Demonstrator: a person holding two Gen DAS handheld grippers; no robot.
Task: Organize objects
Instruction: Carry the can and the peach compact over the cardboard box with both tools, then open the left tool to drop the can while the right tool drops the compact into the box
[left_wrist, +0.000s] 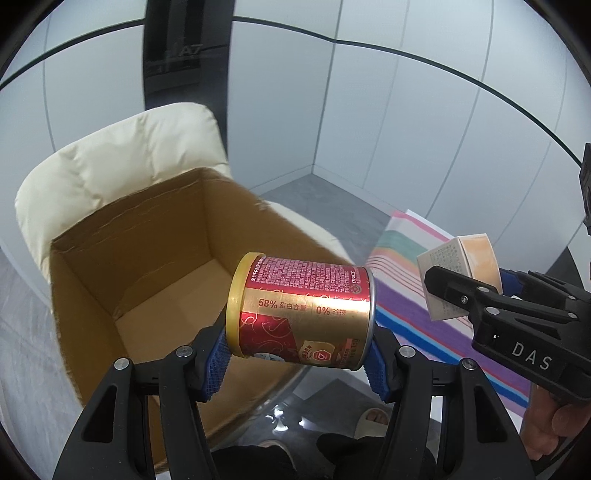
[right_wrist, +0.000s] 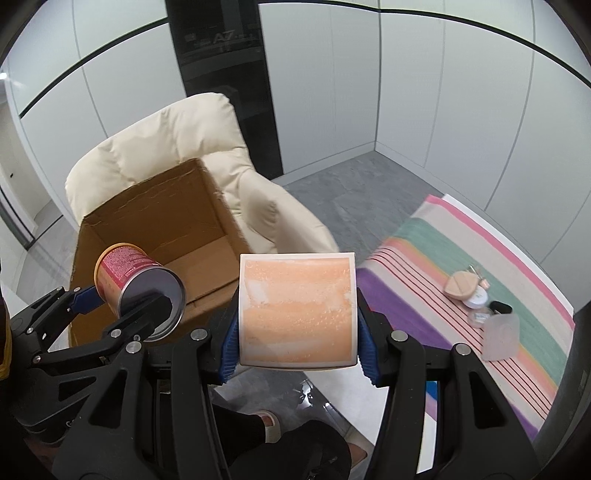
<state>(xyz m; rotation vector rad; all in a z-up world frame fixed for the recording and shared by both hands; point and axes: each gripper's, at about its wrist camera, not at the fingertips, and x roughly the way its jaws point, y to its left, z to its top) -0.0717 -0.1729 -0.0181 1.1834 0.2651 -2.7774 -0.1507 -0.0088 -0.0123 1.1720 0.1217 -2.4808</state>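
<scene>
Carrying one item in each hand, the person has both loads held off the surface near an open cardboard box (left_wrist: 122, 280). The left gripper (left_wrist: 295, 354) is clamped on a red and gold can (left_wrist: 303, 310), pads pressing its lidded end and its metal base, so the can's long axis runs across between the fingers, roughly level. The right gripper (right_wrist: 295, 350) is clamped at a moderate width on a flat orange carton (right_wrist: 297, 310), pads on its two side edges, broad face toward the camera.

Key relation: the box lies ahead and to the left of both grippers, resting on a cream armchair (left_wrist: 122, 155). The can hangs at the box's near right wall, partly over the opening; the left hand is judged the nearer, and the carton sits further right, toward the striped cloth (right_wrist: 461, 295).

Containers: the visible box floor shows bare; its near corner is hidden behind the gripper. Small jars and a beige puff (right_wrist: 463, 286) remain grouped on the cloth, with a translucent cup (right_wrist: 500, 338) just beside them.

Judgement: release of the can over the opening comes first.
</scene>
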